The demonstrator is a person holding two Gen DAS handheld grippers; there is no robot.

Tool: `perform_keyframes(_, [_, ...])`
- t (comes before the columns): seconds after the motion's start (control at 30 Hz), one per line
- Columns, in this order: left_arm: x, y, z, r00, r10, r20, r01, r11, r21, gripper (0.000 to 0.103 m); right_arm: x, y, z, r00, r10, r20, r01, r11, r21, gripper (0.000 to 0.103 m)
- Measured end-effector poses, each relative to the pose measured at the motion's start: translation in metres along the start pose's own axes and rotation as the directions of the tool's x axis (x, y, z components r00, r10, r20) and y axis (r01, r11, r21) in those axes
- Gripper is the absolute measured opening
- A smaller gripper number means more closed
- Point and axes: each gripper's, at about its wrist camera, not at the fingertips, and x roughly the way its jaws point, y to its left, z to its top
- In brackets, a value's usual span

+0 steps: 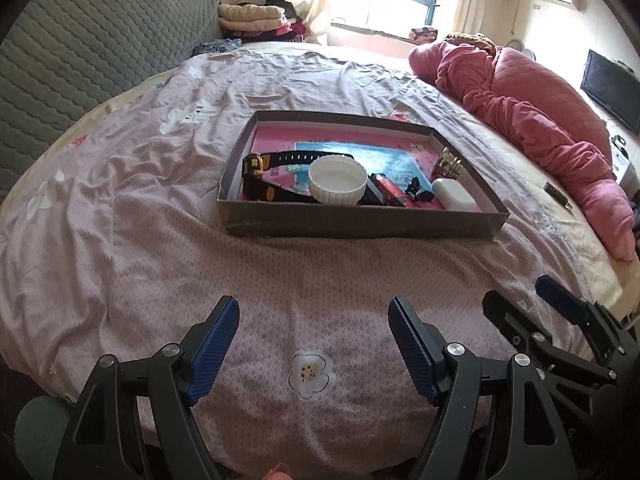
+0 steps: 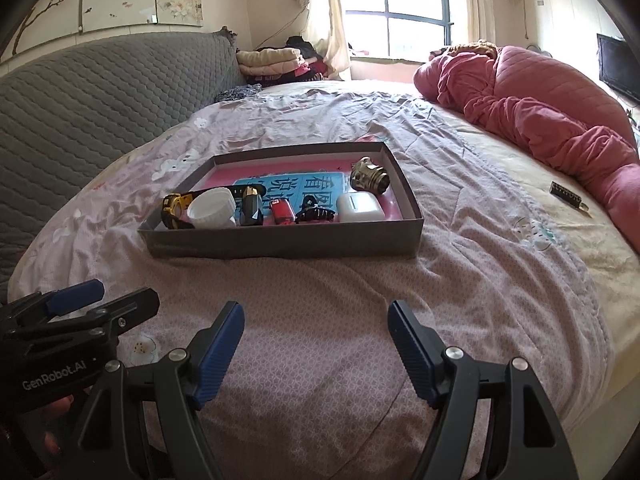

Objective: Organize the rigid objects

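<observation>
A shallow grey-brown box [image 1: 360,222] [image 2: 280,242] sits on the bed. It holds a black and yellow watch [image 1: 260,172] [image 2: 174,208], a white ribbed bowl [image 1: 338,180] [image 2: 212,208], a red lighter [image 1: 390,190] [image 2: 282,210], a black hair clip [image 1: 418,192] [image 2: 316,212], a white earbud case [image 1: 454,194] [image 2: 360,208] and a brass metal fitting [image 1: 450,164] [image 2: 368,178]. My left gripper [image 1: 314,344] is open and empty over the sheet, short of the box. My right gripper [image 2: 316,348] is open and empty, beside it.
A small dark keychain object [image 1: 558,196] [image 2: 568,198] lies on the bed to the right of the box. A pink quilt [image 1: 532,108] [image 2: 540,108] is heaped along the right. A grey quilted headboard [image 1: 80,64] stands at the left. Folded clothes [image 2: 272,60] lie at the back.
</observation>
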Motion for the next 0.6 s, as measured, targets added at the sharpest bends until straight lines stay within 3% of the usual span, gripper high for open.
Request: perform_keyframes(0.6, [0.014, 0.006, -0.006, 0.999, 0.011, -0.031, -0.011, 1.0, -0.006, 0.078, 0.012, -0.002, -0.007, 0.999, -0.002, -0.032, 0.002, 1.0, 0.015, 0.074])
